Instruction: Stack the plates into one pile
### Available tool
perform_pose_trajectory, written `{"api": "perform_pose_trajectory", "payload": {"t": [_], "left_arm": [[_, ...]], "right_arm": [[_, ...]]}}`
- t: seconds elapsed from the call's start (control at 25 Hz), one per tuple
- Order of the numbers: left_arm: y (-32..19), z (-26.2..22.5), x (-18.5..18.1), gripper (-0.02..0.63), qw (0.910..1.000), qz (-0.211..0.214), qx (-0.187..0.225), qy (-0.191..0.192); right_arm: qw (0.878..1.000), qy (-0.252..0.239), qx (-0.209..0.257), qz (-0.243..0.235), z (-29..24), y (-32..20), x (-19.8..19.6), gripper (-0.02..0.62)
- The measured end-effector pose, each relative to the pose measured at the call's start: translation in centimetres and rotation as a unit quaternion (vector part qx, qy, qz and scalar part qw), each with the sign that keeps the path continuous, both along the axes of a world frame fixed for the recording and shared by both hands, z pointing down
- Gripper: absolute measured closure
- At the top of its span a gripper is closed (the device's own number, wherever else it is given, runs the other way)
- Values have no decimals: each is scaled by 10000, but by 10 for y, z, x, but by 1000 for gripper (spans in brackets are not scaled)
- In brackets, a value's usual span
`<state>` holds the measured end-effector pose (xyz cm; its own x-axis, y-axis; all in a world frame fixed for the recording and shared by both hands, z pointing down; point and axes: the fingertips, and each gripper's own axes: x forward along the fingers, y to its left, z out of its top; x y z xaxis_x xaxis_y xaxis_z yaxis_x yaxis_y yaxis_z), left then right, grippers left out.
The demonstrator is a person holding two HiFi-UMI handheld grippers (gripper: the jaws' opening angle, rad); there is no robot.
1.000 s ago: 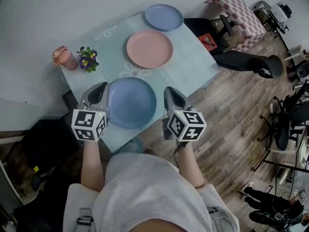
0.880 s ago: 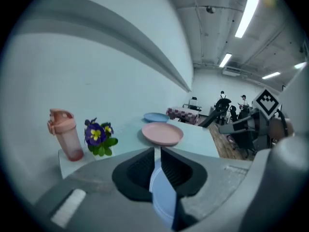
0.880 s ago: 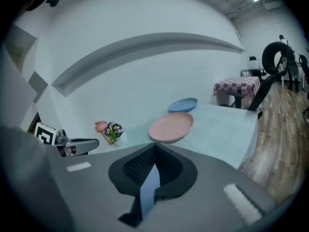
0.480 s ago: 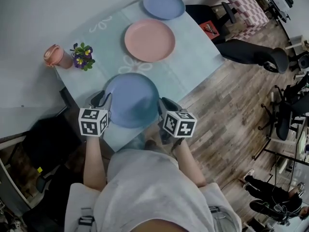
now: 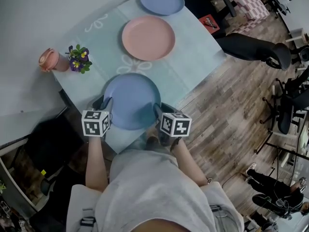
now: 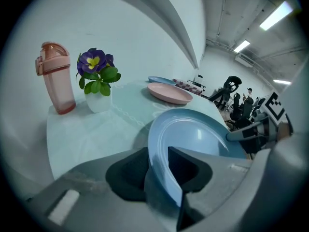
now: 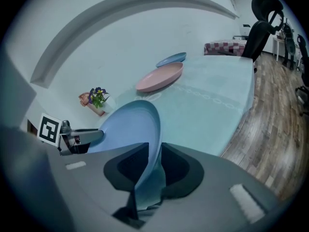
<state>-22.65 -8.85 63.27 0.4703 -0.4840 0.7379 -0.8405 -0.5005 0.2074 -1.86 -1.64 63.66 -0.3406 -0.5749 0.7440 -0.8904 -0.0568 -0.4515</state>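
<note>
The left gripper [image 5: 107, 102] and right gripper [image 5: 158, 109] are straddling opposite rims of the near blue plate [image 5: 131, 100], which is lying on the worktop [image 5: 193, 47]. Their fingers, just opening, are standing apart. Only the gripper views are showing that slack. Only the head view is showing both flanks.

3 plates [image 5: 132, 101], 1 bottle [image 5: 49, 60], 1 flowerpot [image 5: 77, 59]

The table [image 5: 193, 57] wears a pale teal cloth. On it lie three plates in one row: a blue plate [image 5: 131, 100] near, a pink plate [image 5: 147, 37] behind it, another blue plate [image 5: 161, 0] far. At the left stand a small flower pot [image 5: 77, 59] and a pink bottle [image 5: 49, 60].
</note>
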Motion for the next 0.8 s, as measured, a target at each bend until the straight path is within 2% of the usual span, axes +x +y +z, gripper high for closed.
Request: {"api": "perform_pose_trajectory", "payload": {"t": [0.08, 0.24, 0.56, 0.8], "left_arm": [[-2, 1, -3, 487, 10000, -52, -14, -33], [-3, 0, -8, 564, 9999, -59, -62, -53], [-19, -50, -5, 565, 9976, -175, 561, 378], [-25, -71, 1, 565, 9941, -188, 872, 612]], "right_arm": [[9999, 76, -50, 61, 2, 0, 1, 544], [9997, 190, -25, 177, -2, -3, 6, 555], [9960, 357, 765, 287, -55, -31, 14, 571], [9927, 429, 1029, 467, -73, -37, 21, 578]]}}
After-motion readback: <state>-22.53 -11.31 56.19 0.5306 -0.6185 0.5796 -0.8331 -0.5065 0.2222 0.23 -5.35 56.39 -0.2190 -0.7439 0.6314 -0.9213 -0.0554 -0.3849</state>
